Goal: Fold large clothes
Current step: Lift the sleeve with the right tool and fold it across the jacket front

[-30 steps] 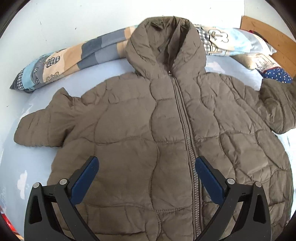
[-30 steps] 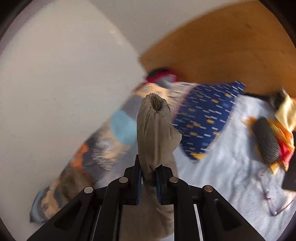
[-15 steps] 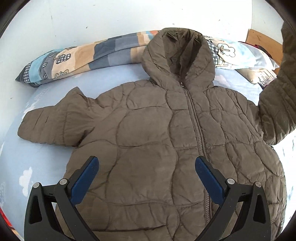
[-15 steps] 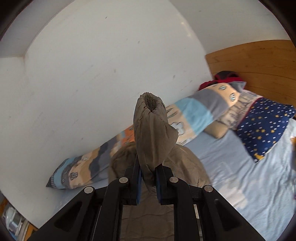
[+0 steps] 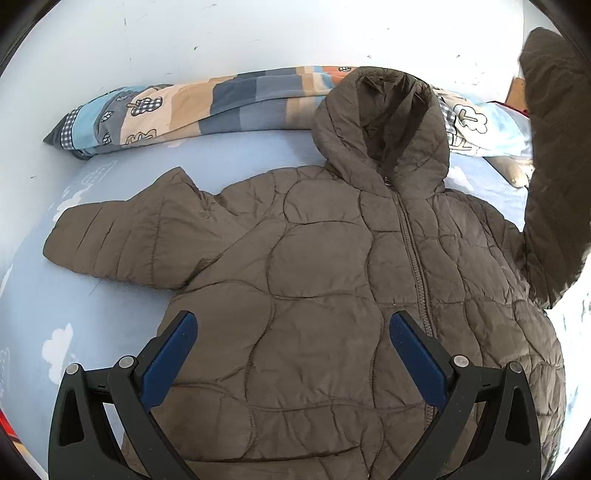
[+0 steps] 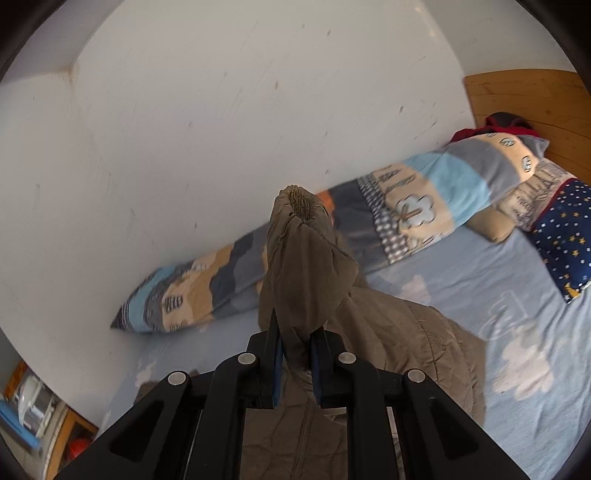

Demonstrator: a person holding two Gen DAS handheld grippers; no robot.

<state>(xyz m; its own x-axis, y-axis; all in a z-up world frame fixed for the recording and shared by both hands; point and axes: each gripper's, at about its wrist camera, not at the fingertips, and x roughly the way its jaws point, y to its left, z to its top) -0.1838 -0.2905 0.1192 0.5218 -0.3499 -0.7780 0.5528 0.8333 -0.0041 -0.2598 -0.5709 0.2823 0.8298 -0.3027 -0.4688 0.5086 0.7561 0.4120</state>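
Sleeve (image 6: 303,273) swung inward over jacket (image 5: 332,295); blue bedsheet (image 5: 92,317), white wall (image 6: 221,110).

Lay flat on the bed (image 5: 55,325): jacket (image 5: 332,288), hood (image 5: 384,122) against the long pillow (image 5: 192,107) by the wall (image 5: 258,33). Stood lifted at right, in the right hand-held gripper (image 6: 295,365): one sleeve (image 6: 303,266).
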